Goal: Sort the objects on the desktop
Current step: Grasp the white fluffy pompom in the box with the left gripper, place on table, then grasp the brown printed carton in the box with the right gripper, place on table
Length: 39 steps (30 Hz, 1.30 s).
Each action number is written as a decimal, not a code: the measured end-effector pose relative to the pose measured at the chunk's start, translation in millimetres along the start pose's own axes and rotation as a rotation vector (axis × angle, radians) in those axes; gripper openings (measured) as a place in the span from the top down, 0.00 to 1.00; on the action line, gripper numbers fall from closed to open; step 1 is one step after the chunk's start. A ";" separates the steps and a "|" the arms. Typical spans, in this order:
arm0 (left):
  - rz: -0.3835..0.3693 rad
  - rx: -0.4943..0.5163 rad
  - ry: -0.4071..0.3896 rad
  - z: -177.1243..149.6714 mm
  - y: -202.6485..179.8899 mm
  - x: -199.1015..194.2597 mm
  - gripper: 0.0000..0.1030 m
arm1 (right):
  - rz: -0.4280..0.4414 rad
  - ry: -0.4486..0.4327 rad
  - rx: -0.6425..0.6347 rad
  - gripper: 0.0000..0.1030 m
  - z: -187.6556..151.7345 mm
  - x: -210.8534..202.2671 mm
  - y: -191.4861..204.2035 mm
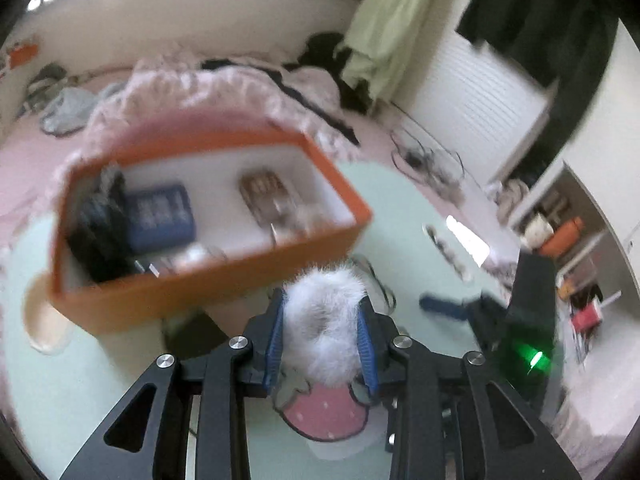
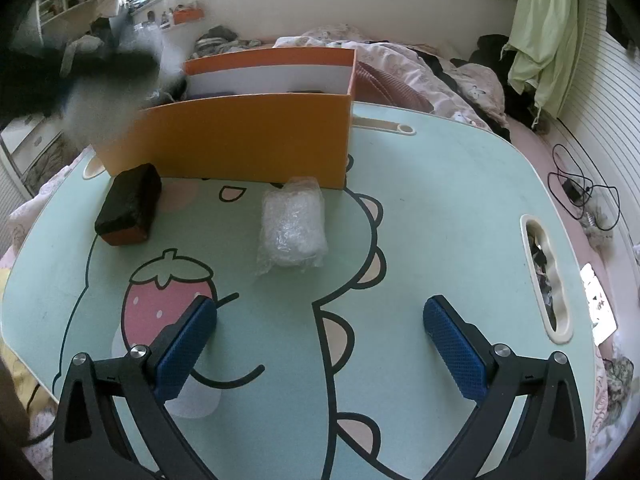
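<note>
My left gripper (image 1: 325,322) is shut on a white fluffy ball (image 1: 326,320) and holds it above the table, just in front of the orange box (image 1: 208,292). The box holds a blue case (image 1: 160,216), a black item (image 1: 98,232) and a brownish pack (image 1: 270,200). In the right wrist view the left gripper with the fluffy ball (image 2: 100,92) shows as a blur at the box's (image 2: 240,140) left end. My right gripper (image 2: 320,340) is open and empty above the table. A black-and-orange block (image 2: 130,204) and a clear plastic bag (image 2: 292,224) lie in front of the box.
The mint green table (image 2: 440,208) has a cartoon print and a slot (image 2: 544,276) at its right edge. A bed with pink bedding (image 2: 420,68) lies behind it. Cables (image 2: 580,192) lie to the right. My right gripper shows in the left wrist view (image 1: 452,308).
</note>
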<state>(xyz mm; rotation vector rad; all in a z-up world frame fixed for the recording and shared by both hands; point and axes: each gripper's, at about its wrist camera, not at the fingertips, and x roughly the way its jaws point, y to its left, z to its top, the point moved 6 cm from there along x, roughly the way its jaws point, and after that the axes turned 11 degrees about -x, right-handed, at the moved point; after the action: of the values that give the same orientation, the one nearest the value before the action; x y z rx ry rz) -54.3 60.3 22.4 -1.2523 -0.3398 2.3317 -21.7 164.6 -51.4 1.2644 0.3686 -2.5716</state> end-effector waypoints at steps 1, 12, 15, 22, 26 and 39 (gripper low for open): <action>0.003 -0.003 0.006 -6.1 1.5 5.7 0.70 | 0.000 0.000 0.000 0.00 0.1 0.1 -0.1; 0.009 0.005 -0.165 -16.7 -3.1 -22.9 0.23 | 0.000 0.000 0.001 0.00 0.0 0.0 -0.1; 0.116 0.066 -0.211 -29.8 0.6 -37.1 0.13 | 0.001 0.000 0.001 0.00 -0.1 -0.1 -0.2; 0.302 0.041 -0.192 -68.4 36.7 -29.6 0.13 | 0.001 0.000 0.001 0.00 -0.4 -0.2 -0.7; 0.326 -0.018 -0.169 -74.9 48.1 -12.1 0.13 | 0.001 0.001 0.002 0.00 -0.6 -0.8 -0.3; 0.382 0.032 -0.132 -79.4 48.3 1.7 0.00 | -0.020 0.002 0.029 0.00 -2.1 -2.4 -5.8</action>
<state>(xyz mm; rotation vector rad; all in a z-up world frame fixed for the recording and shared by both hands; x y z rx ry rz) -2.6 19.4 -43.2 -1.2382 -0.1100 2.7370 -20.7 171.0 -50.1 1.2796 0.3478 -2.6013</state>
